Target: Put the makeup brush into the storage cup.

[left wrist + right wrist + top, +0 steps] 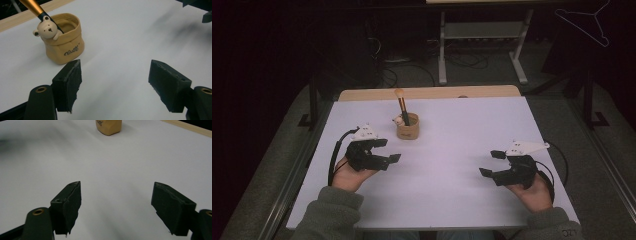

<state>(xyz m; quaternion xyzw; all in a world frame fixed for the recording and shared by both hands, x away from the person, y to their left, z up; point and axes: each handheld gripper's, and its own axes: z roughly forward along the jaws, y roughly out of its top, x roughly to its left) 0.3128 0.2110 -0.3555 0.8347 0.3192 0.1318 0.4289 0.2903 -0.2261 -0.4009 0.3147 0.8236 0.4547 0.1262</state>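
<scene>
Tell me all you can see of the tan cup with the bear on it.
The tan cup looks like a small soft pouch-shaped holder with a rolled rim and dark script on its front. A cream bear figure hangs over the rim. It stands upright on the white table, toward the far middle. A brush with a gold and black handle leans inside it, bristles up. Neither gripper touches it.
</scene>
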